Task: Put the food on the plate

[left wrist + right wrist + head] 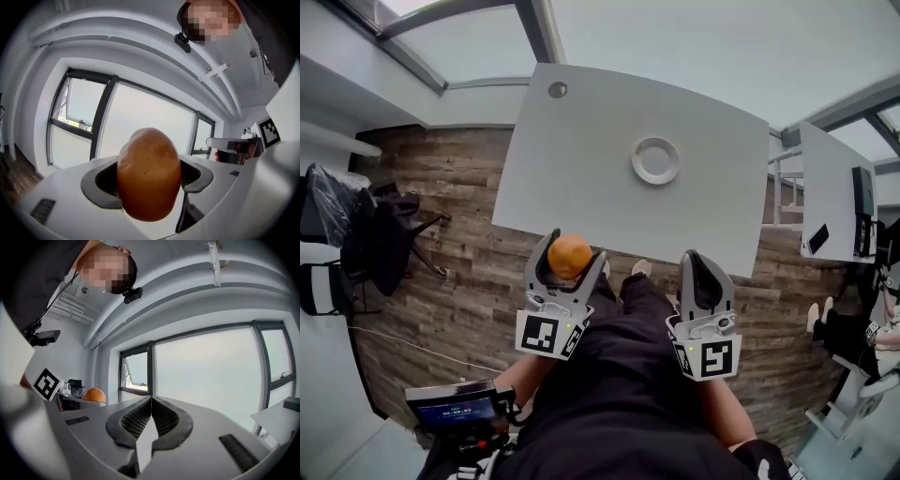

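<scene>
My left gripper (567, 255) is shut on an orange-brown bread roll (569, 255), held near the table's front edge over the floor. In the left gripper view the roll (148, 174) fills the space between the jaws, which point up at a window. A small white plate (655, 160) lies bare on the white table (581, 159), beyond and to the right of the roll. My right gripper (705, 268) is shut with nothing in it; in its own view the pads (151, 420) meet along a seam. The roll (94, 395) also shows at the left of the right gripper view.
A round grommet (557, 90) sits at the table's far left corner. A second white table (834, 187) stands to the right, with a person seated nearby (862, 328). A dark chair with clothes (380, 234) stands left on the wooden floor. A device with a screen (455, 410) is at lower left.
</scene>
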The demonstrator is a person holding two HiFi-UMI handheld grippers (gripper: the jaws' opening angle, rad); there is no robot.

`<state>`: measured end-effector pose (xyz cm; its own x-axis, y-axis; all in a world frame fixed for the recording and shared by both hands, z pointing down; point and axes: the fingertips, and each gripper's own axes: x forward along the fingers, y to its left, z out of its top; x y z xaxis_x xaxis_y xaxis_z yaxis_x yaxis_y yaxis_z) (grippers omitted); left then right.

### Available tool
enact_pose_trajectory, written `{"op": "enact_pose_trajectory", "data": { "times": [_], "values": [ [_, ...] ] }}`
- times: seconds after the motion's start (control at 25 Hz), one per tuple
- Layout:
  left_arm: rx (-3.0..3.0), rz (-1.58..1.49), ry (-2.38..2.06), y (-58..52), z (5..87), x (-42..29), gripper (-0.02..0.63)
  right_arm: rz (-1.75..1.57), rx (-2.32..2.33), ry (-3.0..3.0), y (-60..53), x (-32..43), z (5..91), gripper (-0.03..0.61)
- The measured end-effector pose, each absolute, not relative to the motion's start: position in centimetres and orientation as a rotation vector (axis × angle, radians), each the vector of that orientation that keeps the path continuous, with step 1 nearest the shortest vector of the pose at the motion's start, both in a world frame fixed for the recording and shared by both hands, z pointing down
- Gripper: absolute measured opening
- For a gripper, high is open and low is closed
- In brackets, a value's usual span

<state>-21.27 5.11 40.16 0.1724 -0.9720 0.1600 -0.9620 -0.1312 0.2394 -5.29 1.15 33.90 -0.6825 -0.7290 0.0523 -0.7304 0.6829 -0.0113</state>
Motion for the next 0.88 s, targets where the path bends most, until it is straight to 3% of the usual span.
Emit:
{"op": "enact_pose_trajectory", "data": {
  "times": [0.88],
  "values": [
    [2.268, 0.122, -1.722, -7.5, 44.5, -12.1, 0.325, -0.076, 1.241, -2.934, -4.4, -0.2, 30.5, 0.008]
  ]
}}
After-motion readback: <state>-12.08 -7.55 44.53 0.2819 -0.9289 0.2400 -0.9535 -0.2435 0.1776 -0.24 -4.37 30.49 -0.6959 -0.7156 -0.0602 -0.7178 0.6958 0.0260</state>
